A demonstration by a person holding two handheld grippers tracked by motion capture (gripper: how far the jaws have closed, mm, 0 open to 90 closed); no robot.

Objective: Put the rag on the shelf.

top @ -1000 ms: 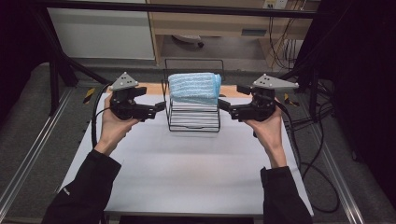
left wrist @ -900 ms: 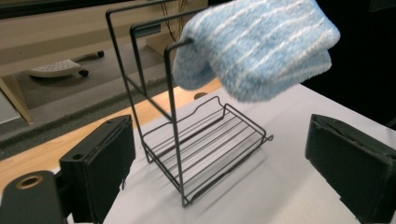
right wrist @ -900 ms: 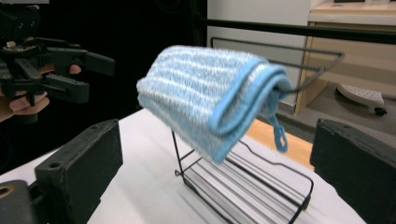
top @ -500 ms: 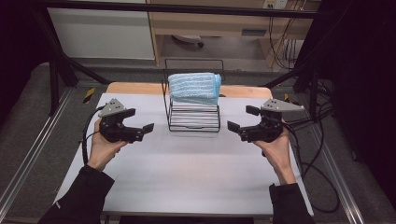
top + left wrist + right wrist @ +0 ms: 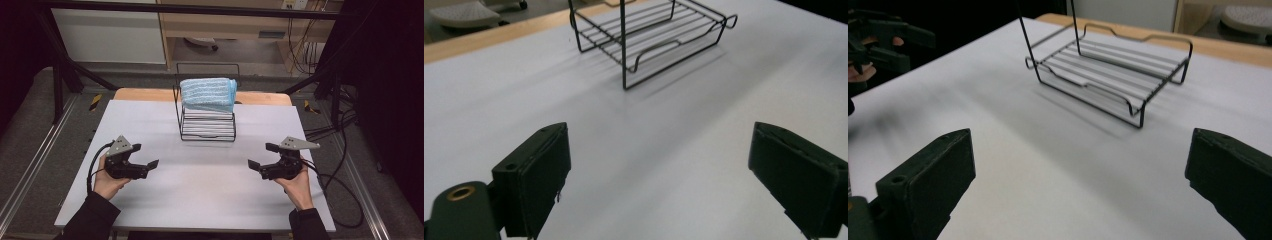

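1. Near edge, high view: left gripper [image 5: 150, 166] and right gripper [image 5: 256, 165], each in a hand low over the white table [image 5: 200, 200], well apart, one to either side. Jaws on both spread wide, nothing between them; both gripper views show bare tabletop between the black pads.
2. Mid table: open white surface, no loose items between the grippers and the rack.
3. Far centre: black wire rack [image 5: 207, 125], two tiers, standing upright near the table's back edge. A folded blue towel [image 5: 208, 93] lies on the top tier, square to the frame, slightly overhanging the right side. Lower tier [image 5: 649, 37] looks empty in the left gripper view, likewise in the right gripper view [image 5: 1108, 75].
4. Progress, as judged: towel sits settled on the rack and both tools are free and clear of it, so the placing looks done. Nothing obvious left unless the towel needs straightening.
5. Writing: no brand, label or legible text on towel, rack or grippers.
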